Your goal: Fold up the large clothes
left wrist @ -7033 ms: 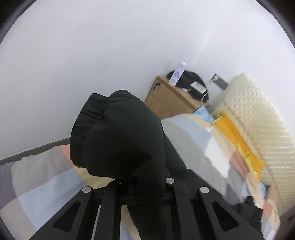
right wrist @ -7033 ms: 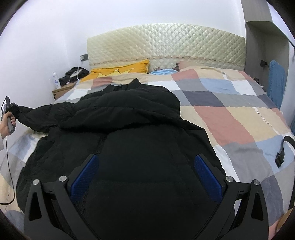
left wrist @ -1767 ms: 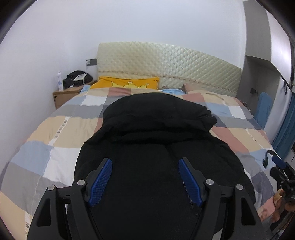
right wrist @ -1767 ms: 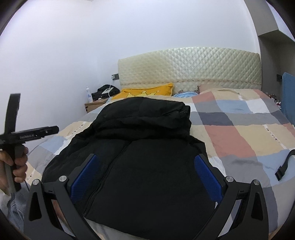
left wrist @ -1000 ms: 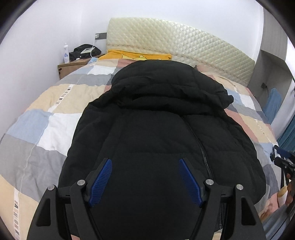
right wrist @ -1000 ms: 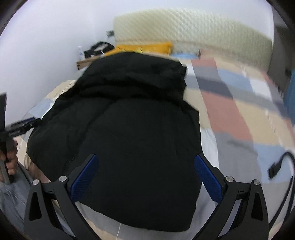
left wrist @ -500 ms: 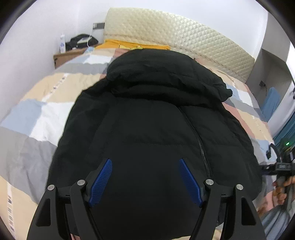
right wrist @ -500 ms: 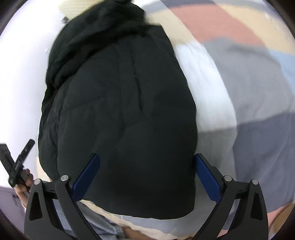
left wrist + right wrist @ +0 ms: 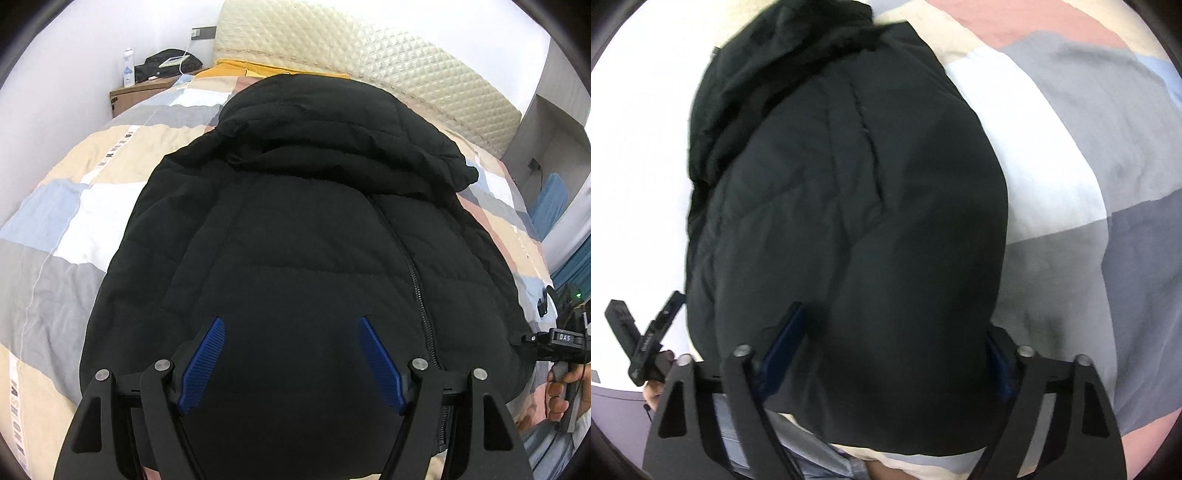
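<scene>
A black puffer jacket (image 9: 295, 206) lies front up on the patchwork duvet (image 9: 74, 206), hood toward the headboard, its zipper (image 9: 413, 280) running down the right half. My left gripper (image 9: 291, 325) hovers open over the hem's left part, and both blue pads (image 9: 207, 354) are bare. In the right wrist view the jacket (image 9: 849, 184) bulges between the fingers of my right gripper (image 9: 894, 321). Its jaws are closing on the hem's right corner, the left pad (image 9: 786, 332) dents the fabric, and the other pad is mostly hidden by cloth.
A quilted cream headboard (image 9: 406, 62) and a yellow pillow (image 9: 258, 70) lie behind the hood. At the far left stands a wooden nightstand (image 9: 140, 92) with a bottle. The person's jeans (image 9: 812, 461) press against the bed's near edge. Bare duvet (image 9: 1089, 184) spreads to the jacket's right.
My right gripper has dropped and rolled down onto the hem's right corner, and its jaws have narrowed around the fabric. The left gripper has barely shifted and stays open above the hem.
</scene>
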Demonstrator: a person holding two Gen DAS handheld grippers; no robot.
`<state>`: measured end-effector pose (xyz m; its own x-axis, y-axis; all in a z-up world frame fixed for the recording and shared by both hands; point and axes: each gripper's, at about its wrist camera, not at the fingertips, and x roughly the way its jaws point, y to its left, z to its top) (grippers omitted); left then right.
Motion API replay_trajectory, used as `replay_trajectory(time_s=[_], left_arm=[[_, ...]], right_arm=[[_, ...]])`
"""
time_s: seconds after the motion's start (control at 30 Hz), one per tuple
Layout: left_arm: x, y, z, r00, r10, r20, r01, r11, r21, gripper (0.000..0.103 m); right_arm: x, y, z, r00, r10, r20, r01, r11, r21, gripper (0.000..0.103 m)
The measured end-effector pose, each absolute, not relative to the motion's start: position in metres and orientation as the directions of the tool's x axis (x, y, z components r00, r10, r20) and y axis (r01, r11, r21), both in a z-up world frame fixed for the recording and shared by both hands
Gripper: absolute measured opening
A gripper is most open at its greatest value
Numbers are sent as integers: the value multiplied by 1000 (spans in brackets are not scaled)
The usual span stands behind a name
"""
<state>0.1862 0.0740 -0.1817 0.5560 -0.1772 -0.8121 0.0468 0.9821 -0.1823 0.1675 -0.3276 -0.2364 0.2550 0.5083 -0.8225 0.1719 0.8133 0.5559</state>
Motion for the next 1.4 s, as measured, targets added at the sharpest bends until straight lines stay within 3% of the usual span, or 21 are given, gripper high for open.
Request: replay_trajectory(time_s=[0.07, 0.17, 0.27, 0.83, 0.97, 1.1, 1.4], left_arm=[[186, 73, -182, 558, -162, -814, 41, 985, -167, 74], [186, 73, -182, 559, -154, -815, 40, 986, -160, 74], [186, 72, -183, 557, -153, -816, 38, 987, -159, 74], [194, 95, -176, 526, -236, -817, 47, 967, -249, 74], [187, 120, -149, 490, -230, -841, 68, 972, -226, 74], [188, 153, -133, 443, -272, -854, 42, 958, -283, 74], [205, 220, -177, 316, -291, -903, -73, 941, -330, 75]], right_arm=[[165, -324, -231, 287, 498, -819, 165, 816, 554, 44], [164, -325, -224, 323, 500, -804, 152, 811, 566, 25], [159, -330, -212, 382, 505, -774, 131, 799, 587, 14], [145, -338, -188, 527, 461, -714, 124, 789, 601, 9], [145, -330, -187, 521, 430, -737, 94, 830, 550, 9], [146, -330, -186, 524, 432, -734, 87, 831, 550, 10], [144, -323, -181, 521, 376, -766, 85, 870, 486, 14]])
